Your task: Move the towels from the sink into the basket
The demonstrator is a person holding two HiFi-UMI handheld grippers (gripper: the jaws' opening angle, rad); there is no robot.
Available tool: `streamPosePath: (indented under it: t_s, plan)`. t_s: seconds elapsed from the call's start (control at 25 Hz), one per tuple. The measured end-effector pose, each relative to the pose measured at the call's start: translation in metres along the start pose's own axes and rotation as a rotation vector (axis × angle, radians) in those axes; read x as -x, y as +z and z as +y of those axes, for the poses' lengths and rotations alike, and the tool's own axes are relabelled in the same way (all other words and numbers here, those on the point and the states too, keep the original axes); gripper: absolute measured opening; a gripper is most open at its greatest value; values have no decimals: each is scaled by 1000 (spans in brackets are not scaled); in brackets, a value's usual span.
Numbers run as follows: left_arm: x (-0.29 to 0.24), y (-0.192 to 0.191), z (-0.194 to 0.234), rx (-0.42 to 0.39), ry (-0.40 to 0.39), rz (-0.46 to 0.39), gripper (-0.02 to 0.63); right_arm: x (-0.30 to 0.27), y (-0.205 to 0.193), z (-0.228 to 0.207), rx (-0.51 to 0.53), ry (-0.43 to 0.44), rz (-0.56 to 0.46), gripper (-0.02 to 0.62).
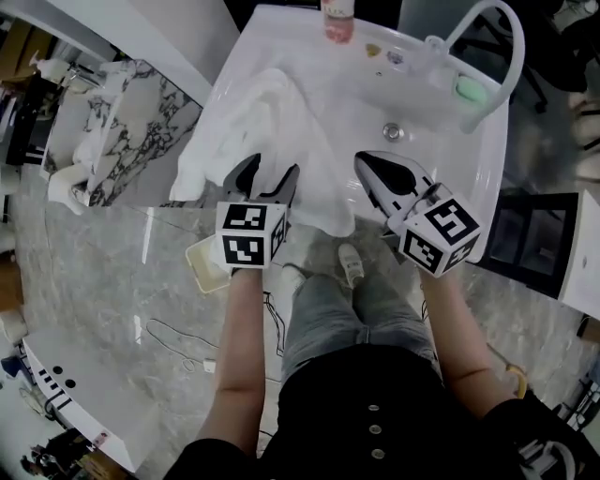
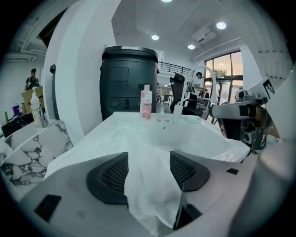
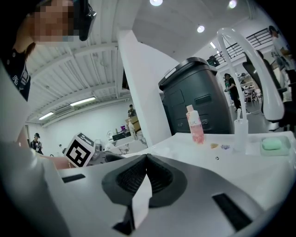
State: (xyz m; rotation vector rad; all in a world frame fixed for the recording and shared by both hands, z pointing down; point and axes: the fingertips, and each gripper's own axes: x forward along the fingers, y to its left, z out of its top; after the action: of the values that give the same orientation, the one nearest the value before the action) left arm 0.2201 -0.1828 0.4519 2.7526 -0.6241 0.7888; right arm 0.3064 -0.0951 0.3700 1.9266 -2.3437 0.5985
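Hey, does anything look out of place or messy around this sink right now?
The crumpled white towel isn't lying in the basin. It drapes across the left rim of the white sink and hangs over the front edge, where the open left tool straddles it. Nothing looks spilled or broken.

Top edge cuts off pink bottle (image 1: 337, 21); left claw (image 1: 276, 167) hides towel (image 1: 272, 117) hem

Both bare forearms reached forward toward the white ceramic sink (image 1: 492, 169). The left gripper (image 1: 274, 169) held its fingers (image 2: 111, 178) wide apart around a loose white cloth towel (image 1: 281, 112). The right gripper (image 1: 367, 164) pinched a thin white cloth strip (image 3: 141, 201).
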Motion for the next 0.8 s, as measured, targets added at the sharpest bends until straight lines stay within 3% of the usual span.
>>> streamPosePath:
  t_s: [0.16,0.36,0.52,0.8]
  plan:
    - [-17,-7,10,-31,41,48,268,-8,-5,-6,-13,23,1,2]
    - [-33,-19,18,-130,88,122,270,-12,-14,-10,-15,44,25,2]
    - [-45,-31,26,-149,102,189,270,-14,-18,-9,-20,65,32,2]
    - [-53,-38,31,-142,104,223,268,-17,-18,-13,-27,76,30,2]
